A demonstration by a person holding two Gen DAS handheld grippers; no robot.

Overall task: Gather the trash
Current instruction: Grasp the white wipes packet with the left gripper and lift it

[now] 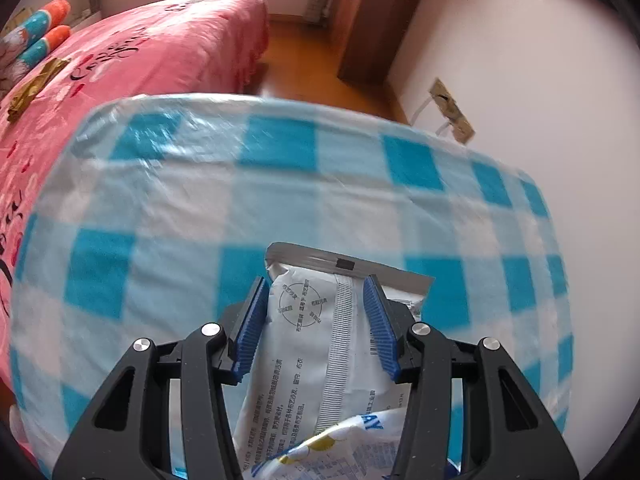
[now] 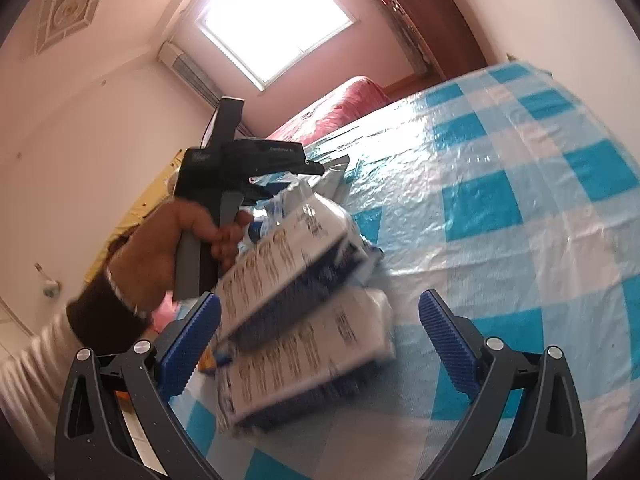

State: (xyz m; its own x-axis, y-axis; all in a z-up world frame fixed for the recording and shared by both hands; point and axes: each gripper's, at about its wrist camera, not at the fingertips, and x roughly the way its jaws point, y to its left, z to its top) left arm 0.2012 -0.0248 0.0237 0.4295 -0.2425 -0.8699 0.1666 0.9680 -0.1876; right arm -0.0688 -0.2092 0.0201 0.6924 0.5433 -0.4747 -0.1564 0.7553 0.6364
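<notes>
Mid-collection — left gripper (image 1: 316,320) fingers clamped on white wrapper (image 1: 312,344) above checked desk (image 1: 160,200). Right gripper (image 2: 320,336) fingers apart, empty, blurred white packets (image 2: 296,312) just ahead — apparently dropping. More trash probably left; gold wrapper (image 1: 34,84) on bed beyond desk.

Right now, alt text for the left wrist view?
The left gripper has its blue-padded jaws closed on a white printed wrapper, held over a table covered in blue-and-white checked cloth. A second wrapper with blue and yellow print overlaps it near the bottom edge. Behind are a pink bedspread, wooden floor and a white wall.
</notes>
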